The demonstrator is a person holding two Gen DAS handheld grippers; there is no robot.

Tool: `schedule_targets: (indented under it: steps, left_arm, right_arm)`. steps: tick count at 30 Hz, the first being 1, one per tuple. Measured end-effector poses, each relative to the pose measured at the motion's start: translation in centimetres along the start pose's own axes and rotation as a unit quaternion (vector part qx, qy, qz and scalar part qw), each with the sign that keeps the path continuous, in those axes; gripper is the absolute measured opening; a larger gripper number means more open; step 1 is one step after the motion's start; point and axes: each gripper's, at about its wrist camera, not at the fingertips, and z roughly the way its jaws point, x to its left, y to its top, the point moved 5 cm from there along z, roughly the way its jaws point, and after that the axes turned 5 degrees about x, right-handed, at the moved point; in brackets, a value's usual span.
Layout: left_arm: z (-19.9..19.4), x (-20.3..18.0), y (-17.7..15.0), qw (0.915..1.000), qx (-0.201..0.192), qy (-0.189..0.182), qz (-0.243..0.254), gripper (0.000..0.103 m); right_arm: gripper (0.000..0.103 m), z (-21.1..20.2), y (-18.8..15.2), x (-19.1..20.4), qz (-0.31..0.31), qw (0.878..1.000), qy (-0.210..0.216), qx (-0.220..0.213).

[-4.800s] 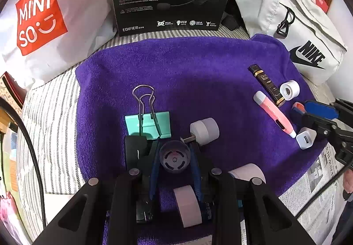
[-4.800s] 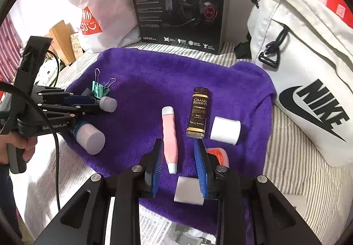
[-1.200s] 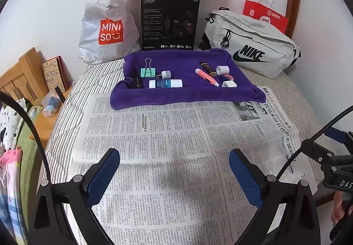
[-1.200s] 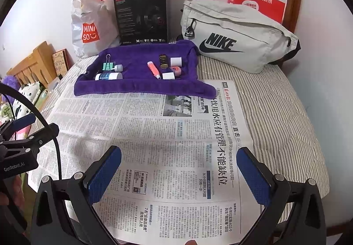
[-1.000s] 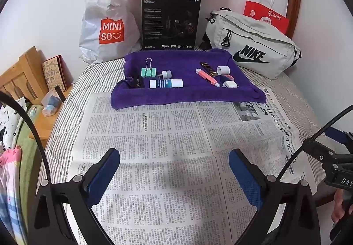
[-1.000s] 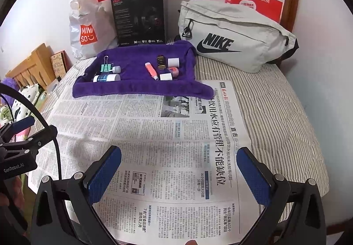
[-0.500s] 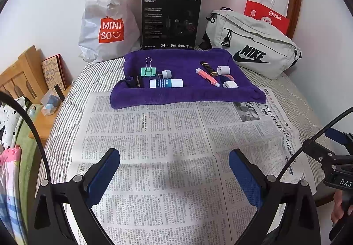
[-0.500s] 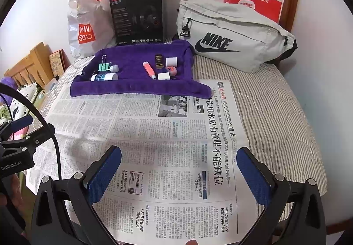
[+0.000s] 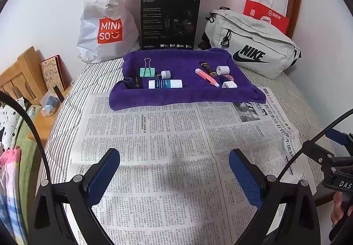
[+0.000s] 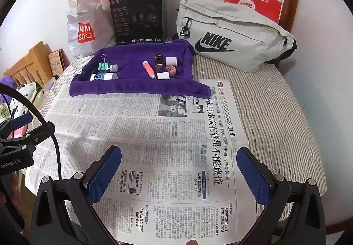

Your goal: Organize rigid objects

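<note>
Both grippers hang over the newspaper (image 9: 167,134), well back from the work, with nothing between their fingers: the left gripper (image 9: 174,170) has its blue pads spread wide, and the right gripper (image 10: 178,170) is spread just as wide and equally empty. Judged from how things lie, the sorting looks done or nearly done, and this is a pause at a distance, not a reach. The small items all sit on the purple towel (image 9: 176,97) at the far end of the bed, in two loose groups. On the left are a green binder clip (image 9: 146,70) with its wire handles up, a small grey-capped cylinder (image 9: 165,73) just beside it, a white and blue tube (image 9: 165,83) lying crosswise in front, and a dark flat item (image 9: 136,83) at the towel's raised fold. On the right are a pink pen-like stick (image 9: 206,77), a dark bar with gold print (image 9: 207,67) next to it, a white roll (image 9: 222,70), a white block (image 9: 229,84) and something pink and blue behind it, too small to identify. If anything is left to do, either gripper would have to travel forward across the paper and close its pads a good deal, since every item is small.
</note>
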Motion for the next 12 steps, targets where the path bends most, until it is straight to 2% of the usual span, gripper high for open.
schedule_targets:
  steps: [12]
  left_arm:
    - [0.56, -0.12, 0.24, 1.0, -0.001, 0.004, 0.0, 0.1]
  right_arm:
    - [0.103, 0.56, 0.02, -0.06, -0.001, 1.0, 0.0, 0.006]
